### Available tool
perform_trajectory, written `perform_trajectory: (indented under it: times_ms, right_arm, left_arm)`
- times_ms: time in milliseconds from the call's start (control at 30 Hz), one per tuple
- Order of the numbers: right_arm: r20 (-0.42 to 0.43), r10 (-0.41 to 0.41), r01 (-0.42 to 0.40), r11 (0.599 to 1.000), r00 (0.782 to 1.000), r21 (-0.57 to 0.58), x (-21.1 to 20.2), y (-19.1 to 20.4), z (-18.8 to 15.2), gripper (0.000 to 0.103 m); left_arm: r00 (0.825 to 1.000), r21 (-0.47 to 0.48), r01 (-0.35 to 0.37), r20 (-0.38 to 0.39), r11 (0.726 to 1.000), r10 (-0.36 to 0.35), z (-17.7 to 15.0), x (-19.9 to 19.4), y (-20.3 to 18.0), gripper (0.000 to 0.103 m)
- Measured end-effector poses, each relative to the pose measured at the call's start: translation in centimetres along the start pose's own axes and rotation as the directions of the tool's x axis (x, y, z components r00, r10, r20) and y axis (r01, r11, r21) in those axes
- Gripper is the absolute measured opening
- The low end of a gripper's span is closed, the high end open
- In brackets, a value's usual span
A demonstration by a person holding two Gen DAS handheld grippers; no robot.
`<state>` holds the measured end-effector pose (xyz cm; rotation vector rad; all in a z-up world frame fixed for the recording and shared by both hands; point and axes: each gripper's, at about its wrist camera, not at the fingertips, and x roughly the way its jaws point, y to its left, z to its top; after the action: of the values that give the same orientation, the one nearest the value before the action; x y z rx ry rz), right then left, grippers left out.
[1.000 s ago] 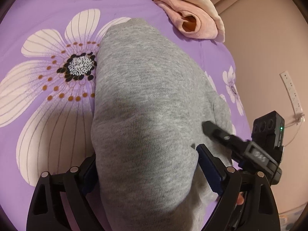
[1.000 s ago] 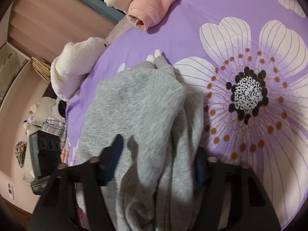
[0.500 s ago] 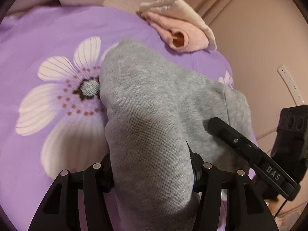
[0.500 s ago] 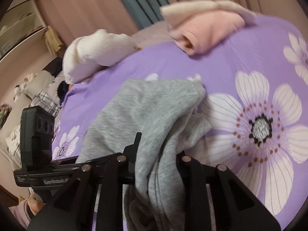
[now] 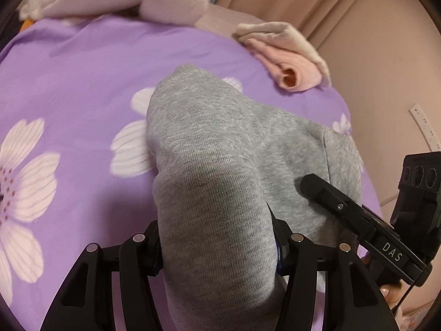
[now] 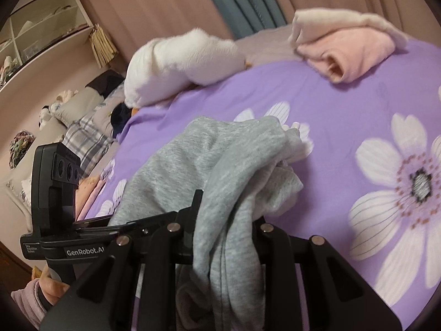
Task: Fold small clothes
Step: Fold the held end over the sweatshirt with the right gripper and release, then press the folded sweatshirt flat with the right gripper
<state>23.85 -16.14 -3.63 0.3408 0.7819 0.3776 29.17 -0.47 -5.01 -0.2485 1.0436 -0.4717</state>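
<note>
A bed with a purple bedsheet printed with large white flowers fills both views, with beige curtains and a grey-blue one behind it. On a shelf unit at the far left of the right wrist view, small items stand, too small to tell.

The grey sweatshirt is the task's thing. It hangs between the 2 tools, lifted at the near end, while its far end lies on the bedsheet ahead of both.

The left tool is clamped on a thick roll of the grey fabric; both pads press into it from the sides, and the jaws stand about half wide because of the bulk. The right tool grips a bunched fold of the same sweatshirt with narrow jaws, and loose fabric hangs down below them. Within the last second, both tools have closed further onto the fabric.

In the left wrist view the right tool appears just to the right of the left tool, touching the sweatshirt. In the right wrist view the left tool's body shows to the left, held by a hand in a pink sleeve.

Far ahead of the tools, at the bed's edge, lies a folded pink garment under a cream one. A white plush toy lies to the left of them.
</note>
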Motion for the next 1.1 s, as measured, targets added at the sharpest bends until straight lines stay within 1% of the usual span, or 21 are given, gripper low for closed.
perform_trajectory:
  times_ms: [167, 233, 300, 333, 367, 400, 467, 533, 567, 600, 633, 667, 700, 733, 800, 833, 867, 900, 967, 1000, 1100]
  right_arm:
    - [-0.075, -0.009, 0.012, 0.999, 0.997, 0.044, 2.1, -0.7, -1.8, 0.028]
    - [-0.095, -0.019, 0.025, 0.997, 0.995, 0.067, 2.4, -1.3, -2.3, 0.03]
    - [-0.11, -0.03, 0.041, 0.994, 0.993, 0.102, 2.3, -2.4, -2.6, 0.041]
    - [-0.113, -0.041, 0.054, 0.991, 0.993, 0.119, 2.0, -3.0, -2.8, 0.044]
    - [-0.115, -0.054, 0.069, 0.988, 0.992, 0.137, 1.7, -3.6, -2.9, 0.053]
    - [-0.112, -0.071, 0.089, 0.983, 0.991, 0.16, 1.1, -4.2, -3.1, 0.06]
    - [-0.091, -0.089, 0.105, 0.977, 0.992, 0.186, -0.2, -4.8, -3.2, 0.062]
    - [-0.042, -0.139, 0.143, 0.98, 0.989, 0.139, -2.0, -4.0, -3.3, 0.062]
    - [-0.016, -0.161, 0.162, 0.982, 0.987, 0.102, -2.8, -3.2, -3.3, 0.062]
    - [0.013, -0.162, 0.161, 0.985, 0.987, 0.061, -3.6, -2.2, -3.4, 0.061]
    - [0.031, -0.142, 0.141, 0.99, 0.989, 0.031, -4.3, -1.4, -3.5, 0.059]
    - [0.043, -0.117, 0.117, 0.993, 0.992, 0.004, -4.8, -0.5, -3.7, 0.056]
    - [0.051, -0.096, 0.097, 0.995, 0.994, -0.025, -5.2, 0.4, -4.1, 0.048]
    - [0.05, -0.08, 0.083, 0.995, 0.996, -0.051, -5.4, 1.2, -4.4, 0.044]
    - [0.032, -0.058, 0.061, 0.994, 0.998, -0.095, -5.3, 2.7, -5.3, 0.031]
    - [0.006, -0.052, 0.052, 0.992, 0.999, -0.115, -4.8, 3.3, -6.0, 0.029]
    - [-0.012, -0.059, 0.057, 0.99, 0.998, -0.129, -4.4, 3.5, -6.4, 0.026]
    - [-0.036, -0.082, 0.075, 0.986, 0.996, -0.149, -3.6, 3.7, -6.9, 0.023]
    - [-0.089, -0.125, 0.109, 0.98, 0.988, -0.166, -2.1, 3.4, -7.6, 0.02]
    - [-0.11, -0.141, 0.122, 0.979, 0.984, -0.162, -1.4, 3.0, -7.9, 0.019]
    - [-0.13, -0.144, 0.129, 0.984, 0.981, -0.119, -0.9, 2.0, -7.8, 0.017]
  left_arm:
    - [0.998, -0.03, -0.025, -0.058, 0.999, 0.024, -1.1, 1.6, 1.7, 0.058]
    - [0.998, -0.032, -0.029, -0.062, 0.999, 0.027, -1.4, 1.8, 1.7, 0.063]
    - [0.998, -0.031, -0.028, -0.058, 0.999, 0.027, -1.4, 1.5, 1.8, 0.068]
    - [0.998, -0.027, -0.032, -0.054, 0.999, 0.031, -1.6, 1.1, 1.9, 0.069]
    - [0.998, -0.019, -0.047, -0.049, 0.999, 0.046, -1.8, 0.7, 2.0, 0.069]
    - [0.997, -0.009, -0.072, -0.034, 0.997, 0.071, -2.0, 0.0, 2.1, 0.069]
    - [0.994, 0.021, -0.108, 0.015, 0.994, 0.108, -2.3, -1.8, 1.7, 0.069]
    - [0.982, 0.076, -0.171, 0.089, 0.982, 0.164, -3.0, -4.0, 1.0, 0.069]
    - [0.975, 0.103, -0.198, 0.126, 0.975, 0.185, -3.2, -4.8, 0.5, 0.069]
    - [0.966, 0.139, -0.221, 0.17, 0.965, 0.197, -3.6, -6.0, -0.3, 0.069]
    - [0.961, 0.168, -0.228, 0.195, 0.959, 0.194, -4.1, -6.7, -1.0, 0.069]
    - [0.96, 0.186, -0.226, 0.207, 0.956, 0.187, -4.5, -7.2, -1.4, 0.069]
    - [0.961, 0.209, -0.22, 0.212, 0.953, 0.176, -5.1, -7.5, -2.1, 0.069]
    - [0.962, 0.223, -0.219, 0.212, 0.95, 0.172, -5.5, -7.5, -2.4, 0.067]
    - [0.962, 0.264, -0.23, 0.206, 0.937, 0.178, -6.7, -7.0, -3.1, 0.061]
    - [0.963, 0.273, -0.235, 0.195, 0.933, 0.186, -6.8, -6.5, -3.2, 0.056]
    - [0.967, 0.276, -0.236, 0.16, 0.932, 0.197, -7.1, -5.4, -3.0, 0.053]
    - [0.968, 0.273, -0.241, 0.137, 0.931, 0.21, -7.3, -4.6, -2.8, 0.05]
    - [0.959, 0.278, -0.281, 0.124, 0.919, 0.256, -7.5, -3.3, -2.5, 0.05]
    - [0.957, 0.278, -0.288, 0.124, 0.916, 0.263, -7.7, -3.4, -2.5, 0.05]
    - [0.961, 0.265, -0.27, 0.129, 0.926, 0.243, -7.7, -4.6, -2.7, 0.05]
